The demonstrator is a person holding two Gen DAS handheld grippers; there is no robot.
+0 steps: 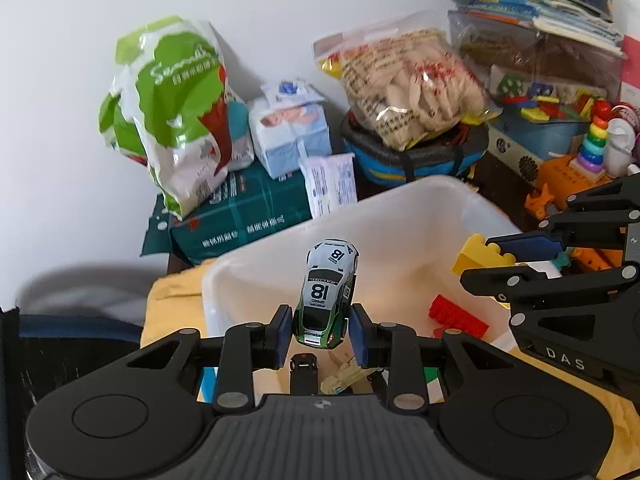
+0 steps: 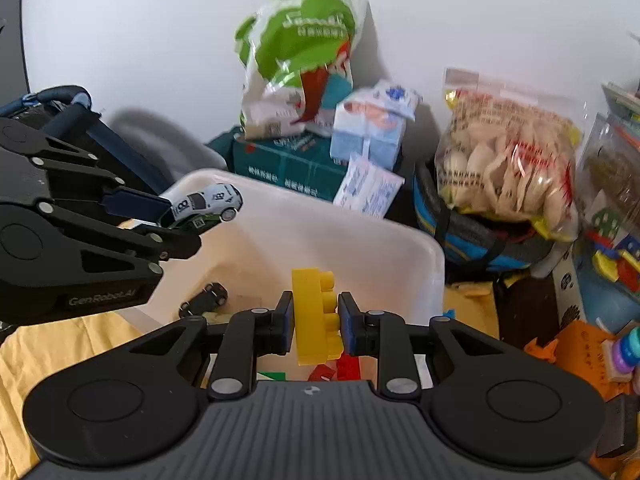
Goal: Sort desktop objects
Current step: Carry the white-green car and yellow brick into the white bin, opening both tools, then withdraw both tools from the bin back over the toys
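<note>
Two grippers hang over one white plastic bin (image 1: 472, 200), which sits on a yellow cloth (image 1: 172, 300). Inside the bin, nearest the left wrist camera, lie a small black toy car (image 1: 303, 364) and a pale beige toy piece (image 1: 345, 376); a red building block (image 1: 456, 316) rests at about 3 o'clock from them on the bin floor. The left gripper (image 1: 318, 334) points steeply down over the bin's near edge, its blue pads clamped on the sides of a white-and-green racing car (image 1: 328, 292) marked 18, which sticks out forward beyond the pads at 12 o'clock. The right gripper (image 2: 316, 324) tilts down likewise, its jaws pressed tight on a yellow building block (image 2: 316, 316), held upright above the bin's right part. Beyond the bin, from 10 to 2 o'clock against the white wall, stand a green-and-white bag (image 1: 176, 116) on a dark green carton (image 1: 248, 220), a pale blue tissue pack (image 1: 292, 128), and a clear bag of pale pieces (image 1: 408, 84).
</note>
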